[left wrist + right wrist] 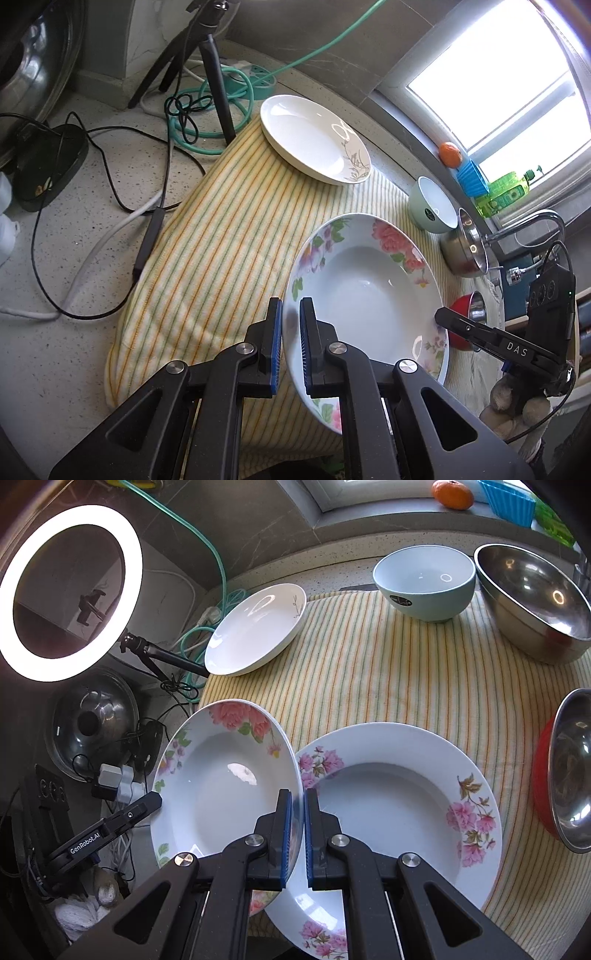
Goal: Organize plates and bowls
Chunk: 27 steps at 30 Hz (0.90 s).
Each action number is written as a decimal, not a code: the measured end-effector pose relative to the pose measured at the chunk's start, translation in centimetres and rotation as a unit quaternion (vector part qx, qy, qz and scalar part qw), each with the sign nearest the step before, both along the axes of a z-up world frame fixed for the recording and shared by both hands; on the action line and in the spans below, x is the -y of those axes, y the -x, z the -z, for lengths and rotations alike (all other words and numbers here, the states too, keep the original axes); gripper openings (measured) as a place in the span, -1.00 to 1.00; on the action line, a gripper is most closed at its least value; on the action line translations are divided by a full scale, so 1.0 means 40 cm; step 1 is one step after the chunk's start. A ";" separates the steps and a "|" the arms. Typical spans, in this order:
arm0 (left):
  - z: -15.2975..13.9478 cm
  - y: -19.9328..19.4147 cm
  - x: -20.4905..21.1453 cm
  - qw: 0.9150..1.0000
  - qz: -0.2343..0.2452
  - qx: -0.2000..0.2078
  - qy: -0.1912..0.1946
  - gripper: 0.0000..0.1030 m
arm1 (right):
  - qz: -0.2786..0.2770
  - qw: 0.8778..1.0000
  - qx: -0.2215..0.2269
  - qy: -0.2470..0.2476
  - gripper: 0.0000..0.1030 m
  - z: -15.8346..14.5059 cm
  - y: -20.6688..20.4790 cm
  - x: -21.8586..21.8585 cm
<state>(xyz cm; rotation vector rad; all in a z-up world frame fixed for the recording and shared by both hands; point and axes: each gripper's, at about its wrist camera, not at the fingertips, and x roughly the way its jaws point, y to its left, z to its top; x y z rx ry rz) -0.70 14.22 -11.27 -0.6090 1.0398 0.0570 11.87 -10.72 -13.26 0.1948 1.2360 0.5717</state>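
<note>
Right wrist view: three plates (399, 797), three empty bowls (424, 579). Both hand-held grippers (298, 805) pinch one rose-rimmed plate (221, 771).

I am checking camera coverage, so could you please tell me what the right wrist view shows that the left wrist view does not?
Only the right wrist view shows the second flowered plate lying on the cloth, and the ring light. Only the left shows the faucet. Both show the lifted flowered plate, clamped by the left gripper and right gripper, plus the white plate.
</note>
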 end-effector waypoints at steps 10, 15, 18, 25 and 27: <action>0.017 -0.037 0.101 0.999 0.051 -0.012 0.007 -0.85 | 0.048 0.999 -0.004 0.006 -0.88 0.006 0.021 0.122; 0.024 -0.058 0.145 0.997 0.073 -0.018 0.008 -0.85 | 0.069 0.998 -0.005 0.011 -0.88 0.013 0.035 0.180; 0.031 -0.067 0.167 0.996 0.086 -0.021 0.008 -0.85 | 0.080 0.997 -0.007 0.013 -0.88 0.017 0.040 0.209; 0.049 -0.083 0.210 0.994 0.106 -0.029 0.006 -0.85 | 0.099 0.995 -0.011 0.017 -0.88 0.032 0.047 0.257; 0.054 -0.086 0.215 0.994 0.108 -0.032 0.006 -0.85 | 0.102 0.995 -0.012 0.018 -0.88 0.037 0.049 0.264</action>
